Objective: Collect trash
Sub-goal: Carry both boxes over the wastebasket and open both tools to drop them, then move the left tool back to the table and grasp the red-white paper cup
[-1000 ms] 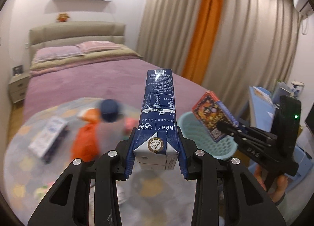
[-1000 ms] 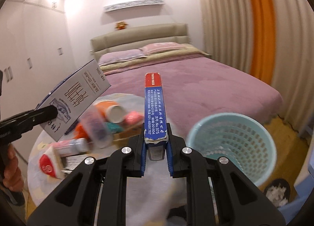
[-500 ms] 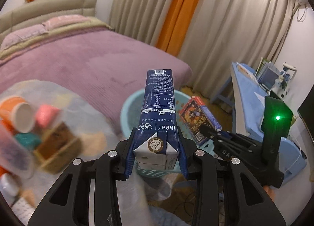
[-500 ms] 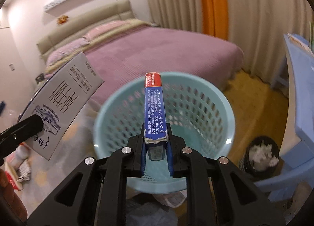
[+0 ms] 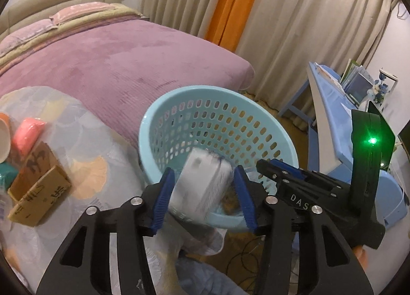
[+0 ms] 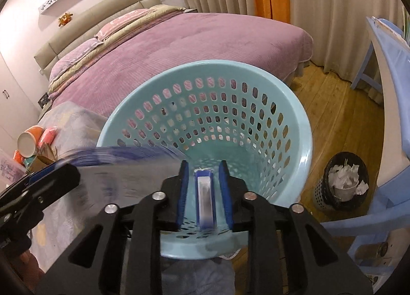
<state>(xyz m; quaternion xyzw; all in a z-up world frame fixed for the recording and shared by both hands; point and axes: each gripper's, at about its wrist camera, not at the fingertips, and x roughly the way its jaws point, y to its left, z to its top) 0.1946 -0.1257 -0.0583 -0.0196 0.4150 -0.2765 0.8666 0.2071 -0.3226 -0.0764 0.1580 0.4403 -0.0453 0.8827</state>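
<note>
Left wrist view: left gripper point(image 5: 202, 196) opening above the light blue basket point(image 5: 258, 105), blurred carton point(image 5: 201, 184) slipping loose between the parting blue pads point(image 5: 162, 197), tilted over the basket's near rim.

Right wrist view: right gripper point(image 6: 203, 193) opening too, narrow blue box point(image 6: 204, 199) sitting free between its pads point(image 6: 183, 192), clear gaps either side, hanging over the basket's inside.

carton point(image 5: 202, 187) — motion-blurred | small box point(image 6: 205, 196) — print unreadable
</note>
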